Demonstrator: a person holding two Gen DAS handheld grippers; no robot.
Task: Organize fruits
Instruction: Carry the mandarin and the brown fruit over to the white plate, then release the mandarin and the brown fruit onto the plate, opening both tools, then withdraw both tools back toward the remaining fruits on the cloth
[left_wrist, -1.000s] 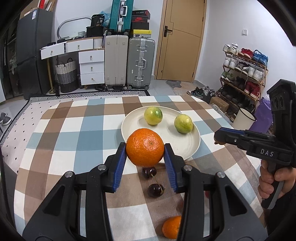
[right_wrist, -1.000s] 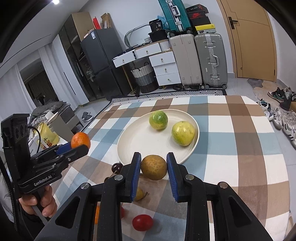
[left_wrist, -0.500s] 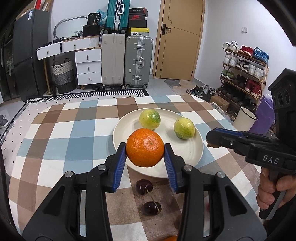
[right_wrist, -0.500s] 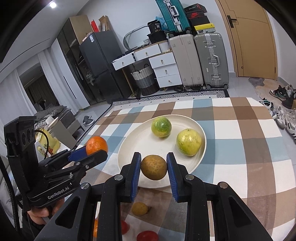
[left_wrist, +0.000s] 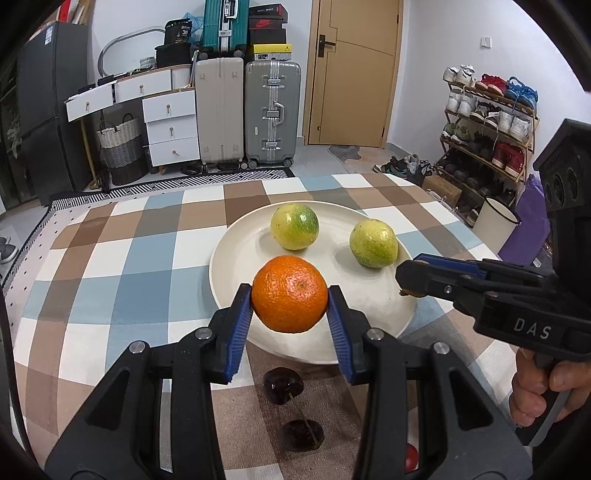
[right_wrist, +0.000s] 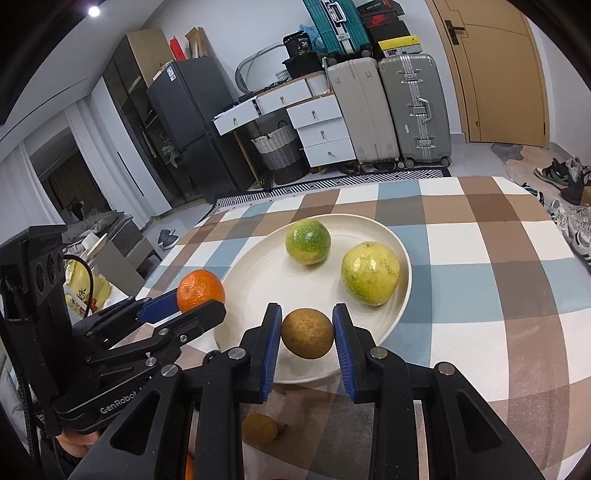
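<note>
Orange mandarin clamped between the left tool pads, held over the near rim of the white plate on the checked table; two green-yellow fruits sit on the plate ahead of it, two dark cherries on the table just under it. Right tool is closed on a small brown fruit, also over the plate's near edge, with a small yellow fruit on the table below its fingers. Left tool sits to the right tool's left, tips close but apart.
</note>
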